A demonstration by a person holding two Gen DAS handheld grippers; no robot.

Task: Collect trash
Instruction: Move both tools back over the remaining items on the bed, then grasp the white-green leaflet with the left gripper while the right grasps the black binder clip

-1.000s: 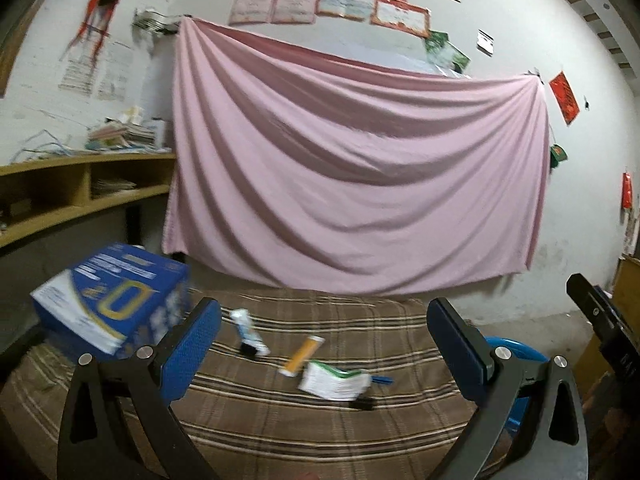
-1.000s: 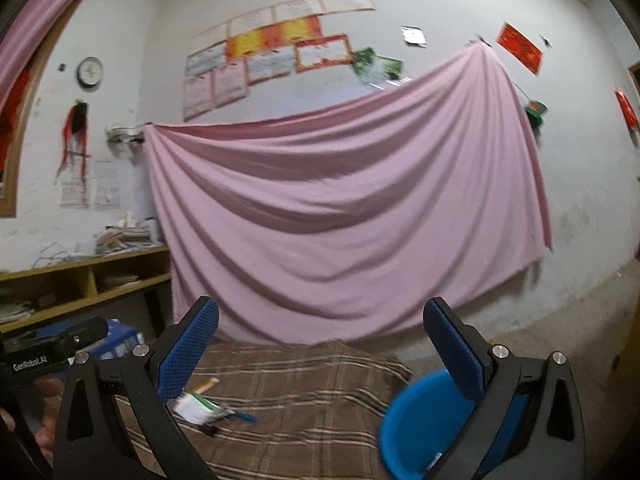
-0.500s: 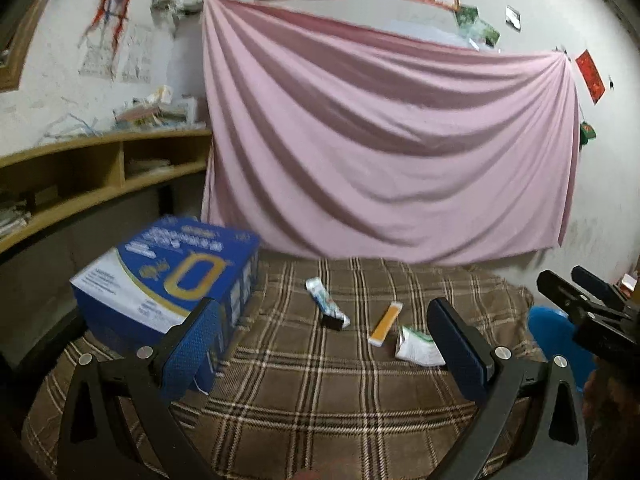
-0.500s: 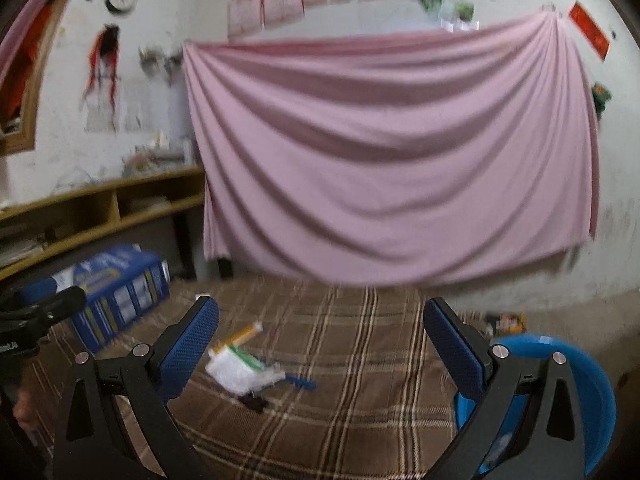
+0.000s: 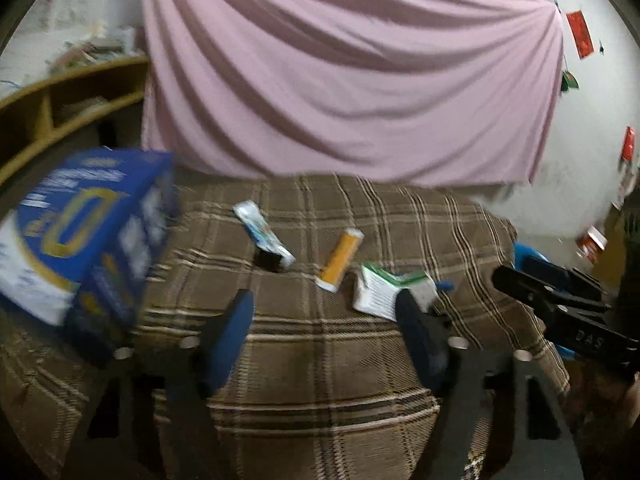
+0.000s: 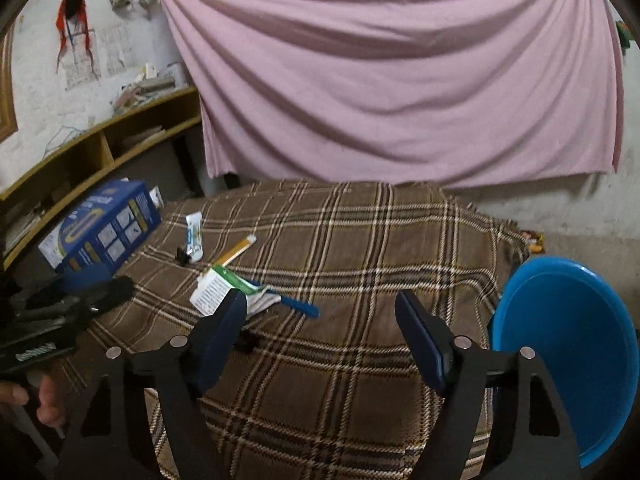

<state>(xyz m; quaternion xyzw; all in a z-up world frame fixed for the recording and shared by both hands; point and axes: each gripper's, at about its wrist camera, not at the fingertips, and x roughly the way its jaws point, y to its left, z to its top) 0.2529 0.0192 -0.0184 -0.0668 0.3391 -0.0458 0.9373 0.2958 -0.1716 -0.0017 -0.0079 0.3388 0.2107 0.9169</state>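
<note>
Trash lies on a brown plaid cloth (image 6: 360, 248): a white-blue toothpaste tube (image 5: 264, 236) (image 6: 195, 236), an orange tube (image 5: 340, 260) (image 6: 236, 253), a white-green carton (image 5: 384, 292) (image 6: 218, 290) and a blue toothbrush (image 6: 296, 306). A blue bin (image 6: 560, 344) stands at the cloth's right. My left gripper (image 5: 324, 328) is open and empty, above the cloth just short of the items. My right gripper (image 6: 320, 332) is open and empty, with its left finger beside the carton.
A big blue box (image 5: 80, 236) (image 6: 104, 226) sits on the cloth's left edge. Wooden shelves (image 6: 100, 144) run along the left wall. A pink sheet (image 6: 392, 72) hangs behind. The right gripper shows at the right of the left wrist view (image 5: 560, 304).
Both grippers have tilted down and moved closer to the cloth and the trash. Both stayed open and empty; the items have not moved.
</note>
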